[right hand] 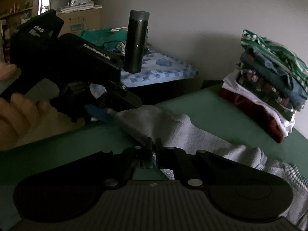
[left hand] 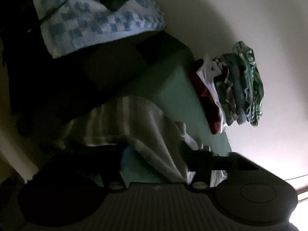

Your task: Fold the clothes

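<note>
Pinching the white towel point(right hand: 173, 127) on the green table point(right hand: 221, 104), both tools, right tool point(right hand: 153, 144) and left tool point(right hand: 113, 113), grip it.

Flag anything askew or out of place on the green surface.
The stack of folded clothes leans: its upper layers overhang the maroon bottom piece. The white towel lies rumpled, pinched by the right gripper. Nothing spilled or damaged shows.

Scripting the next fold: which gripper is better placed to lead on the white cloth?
Right, probably. The right gripper is pinched shut on the white cloth at its near edge, green table ahead. The left gripper sits tilted at the far end, grip unclear.
</note>
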`<state>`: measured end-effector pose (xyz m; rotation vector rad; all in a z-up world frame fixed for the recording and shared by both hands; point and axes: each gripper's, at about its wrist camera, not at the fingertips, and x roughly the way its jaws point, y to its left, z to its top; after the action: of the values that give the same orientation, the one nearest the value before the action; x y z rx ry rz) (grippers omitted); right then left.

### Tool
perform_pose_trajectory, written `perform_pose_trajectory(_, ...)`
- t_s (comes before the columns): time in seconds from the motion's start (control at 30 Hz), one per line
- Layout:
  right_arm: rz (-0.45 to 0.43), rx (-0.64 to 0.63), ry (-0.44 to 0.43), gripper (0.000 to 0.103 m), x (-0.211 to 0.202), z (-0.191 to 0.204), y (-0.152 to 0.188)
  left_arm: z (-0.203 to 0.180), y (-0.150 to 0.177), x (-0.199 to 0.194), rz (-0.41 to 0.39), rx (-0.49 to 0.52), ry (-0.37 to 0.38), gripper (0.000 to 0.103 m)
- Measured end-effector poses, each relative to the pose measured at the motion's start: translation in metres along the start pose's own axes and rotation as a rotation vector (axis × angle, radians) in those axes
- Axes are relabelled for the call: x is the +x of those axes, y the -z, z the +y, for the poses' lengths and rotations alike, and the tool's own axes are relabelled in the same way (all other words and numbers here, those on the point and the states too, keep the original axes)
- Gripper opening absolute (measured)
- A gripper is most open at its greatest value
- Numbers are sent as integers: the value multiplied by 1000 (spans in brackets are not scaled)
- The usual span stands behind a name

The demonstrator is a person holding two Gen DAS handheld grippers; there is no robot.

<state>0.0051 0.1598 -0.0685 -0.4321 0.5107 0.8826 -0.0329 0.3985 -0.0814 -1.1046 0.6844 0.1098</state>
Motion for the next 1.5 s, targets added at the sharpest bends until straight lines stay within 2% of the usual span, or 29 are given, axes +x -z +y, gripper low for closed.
perform_pose_trajectory(0.07, 12, 13, -5, 0, 2, 1, 2, -3, -3, -3, -21, 37, -16, 26)
perform_pose_trajectory(0.13, 27, 28, -12, 0, 4, 2, 5, -10, -4, -2, -31, 90, -39, 6)
perform_pose_trajectory(0.2, 42, 44, -22, 0, 6, 4, 8, -18, -2, 4, -29, 160, -67, 2)
perform_pose_trajectory(0.27, 45, 60, -9, 0, 6, 5, 9, -27, 1, 10, -29, 233, -95, 1)
perform_pose_trajectory(0.33, 45, 105, 13, 8, 2, -2, 9, -37, 7, 14, -32, 308, -124, 1)
perform_pose_trajectory(0.43, 34, 208, 78, 27, -10, -22, 11, -59, 21, 17, -45, 431, -126, 1)
perform_pose_trajectory(0.47, 30, 257, 108, 36, -16, -31, 13, -68, 29, 19, -41, 481, -124, 1)
perform_pose_trajectory(0.5, 23, 321, 134, 39, -24, -44, 17, -77, 37, 23, -34, 534, -122, 1)
perform_pose_trajectory(0.6, 6, 520, 170, 39, -49, -80, 33, -104, 66, 34, -5, 695, -112, 1)
perform_pose_trajectory(0.7, -22, 646, 178, 39, -69, -102, 48, -125, 101, 50, 55, 837, -91, 1)
perform_pose_trajectory(0.83, -60, 789, 171, 42, -94, -126, 64, -138, 131, 69, 117, 944, -95, 1)
perform_pose_trajectory(0.93, -75, 818, 101, 42, -92, -126, 62, -139, 143, 73, 134, 1006, -108, 2)
perform_pose_trajectory(1.0, -65, 800, 47, 43, -82, -121, 56, -141, 146, 73, 140, 1039, -112, 3)
perform_pose_trajectory(1.1, -29, 698, -50, 44, -60, -108, 39, -141, 147, 72, 151, 1056, -112, 3)
perform_pose_trajectory(1.13, -15, 659, -82, 46, -53, -104, 33, -141, 147, 71, 155, 1055, -109, 4)
perform_pose_trajectory(1.2, 21, 548, -139, 56, -34, -95, 17, -140, 146, 68, 161, 1055, -101, 4)
perform_pose_trajectory(1.23, 40, 491, -164, 56, -24, -90, 10, -139, 146, 67, 166, 1055, -98, 4)
perform_pose_trajectory(1.33, 102, 323, -189, 56, -2, -76, -6, -136, 148, 63, 172, 1051, -95, 6)
perform_pose_trajectory(1.43, 119, 282, -165, 55, 4, -75, -7, -136, 148, 65, 173, 1035, -92, 9)
perform_pose_trajectory(1.5, 130, 255, -149, 45, 9, -75, -7, -135, 146, 65, 172, 1029, -87, 9)
